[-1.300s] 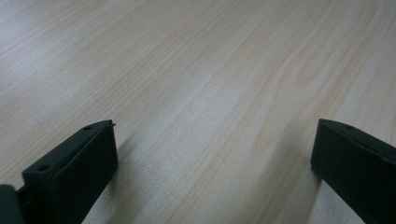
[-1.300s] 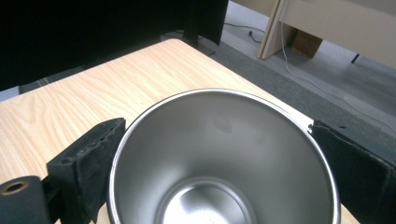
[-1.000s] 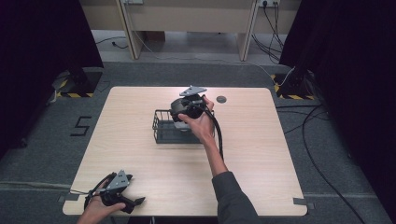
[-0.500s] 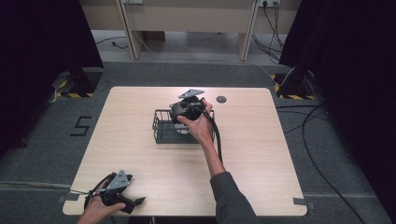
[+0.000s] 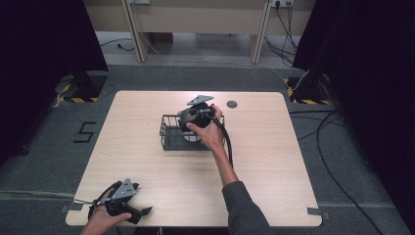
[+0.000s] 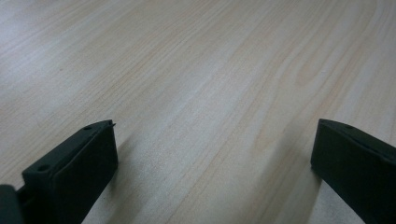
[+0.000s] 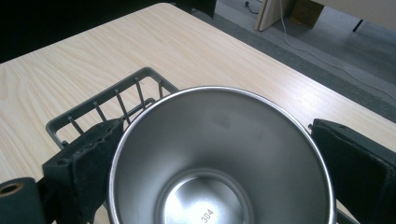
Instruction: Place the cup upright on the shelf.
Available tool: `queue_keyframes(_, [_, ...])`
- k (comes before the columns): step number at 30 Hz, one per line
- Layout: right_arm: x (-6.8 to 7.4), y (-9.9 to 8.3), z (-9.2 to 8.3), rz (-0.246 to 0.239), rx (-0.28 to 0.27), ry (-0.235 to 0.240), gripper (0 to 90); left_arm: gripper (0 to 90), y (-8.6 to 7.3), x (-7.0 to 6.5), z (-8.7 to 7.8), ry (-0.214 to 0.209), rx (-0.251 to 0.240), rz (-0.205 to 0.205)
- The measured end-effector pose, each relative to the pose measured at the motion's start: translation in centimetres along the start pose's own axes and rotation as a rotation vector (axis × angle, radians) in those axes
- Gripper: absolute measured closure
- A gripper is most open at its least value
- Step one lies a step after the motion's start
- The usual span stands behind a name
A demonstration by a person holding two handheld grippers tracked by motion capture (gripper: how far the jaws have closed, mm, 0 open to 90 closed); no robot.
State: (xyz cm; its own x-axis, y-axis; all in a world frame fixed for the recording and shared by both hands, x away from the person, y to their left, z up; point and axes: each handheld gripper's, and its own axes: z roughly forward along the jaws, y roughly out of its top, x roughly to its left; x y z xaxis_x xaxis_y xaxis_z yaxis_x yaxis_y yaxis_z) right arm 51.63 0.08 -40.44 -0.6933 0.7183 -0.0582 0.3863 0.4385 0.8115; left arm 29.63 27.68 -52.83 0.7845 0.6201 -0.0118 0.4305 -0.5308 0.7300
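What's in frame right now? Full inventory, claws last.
steel cup: 1, silver, between the right claw's jaws above the basket
wire basket: 1, dark grey, middle of the table
table: 1, light wood
round disc: 1, dark, flush with the table near the far edge
left claw: 1, black, open, near-left table corner
right claw: 1, black, shut on steel cup, over the basket
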Motion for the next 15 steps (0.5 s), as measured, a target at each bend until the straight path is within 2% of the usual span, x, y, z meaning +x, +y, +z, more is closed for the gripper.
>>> queue_keyframes(5, [0.1, 0.4, -0.2, -0.011, -0.030, -0.016, 5.0, 0.0, 0.0, 0.0, 0.0, 0.000, 0.000, 0.000])
queue_keyframes(7, [0.2, 0.6, -0.5, -0.012, -0.057, -0.013, 8.1, 0.0, 0.0, 0.0, 0.0, -0.001, 0.001, 0.000])
queue_keyframes(9, [0.2, 0.8, -0.9, -0.007, -0.087, -0.001, 18.8, 0.0, 0.0, 0.0, 0.0, 0.000, 0.000, 0.001])
queue_keyframes(10, [0.3, 1.0, -1.1, -0.006, -0.090, -0.001, 17.9, 0.0, 0.0, 0.0, 0.0, 0.000, 0.000, 0.000])
queue_keyframes(11, [0.3, 1.1, -1.2, -0.011, -0.092, -0.011, 12.7, 0.0, 0.0, 0.0, 0.0, 0.000, 0.000, 0.001])
queue_keyframes(14, [0.3, 1.1, -1.9, -0.003, -0.103, -0.014, 17.4, 0.0, 0.0, 0.0, 0.0, 0.000, -0.001, 0.000])
queue_keyframes(15, [0.3, 1.1, -2.1, 0.002, -0.110, -0.013, 13.6, 0.0, 0.0, 0.0, 0.0, -0.001, 0.001, 0.000])
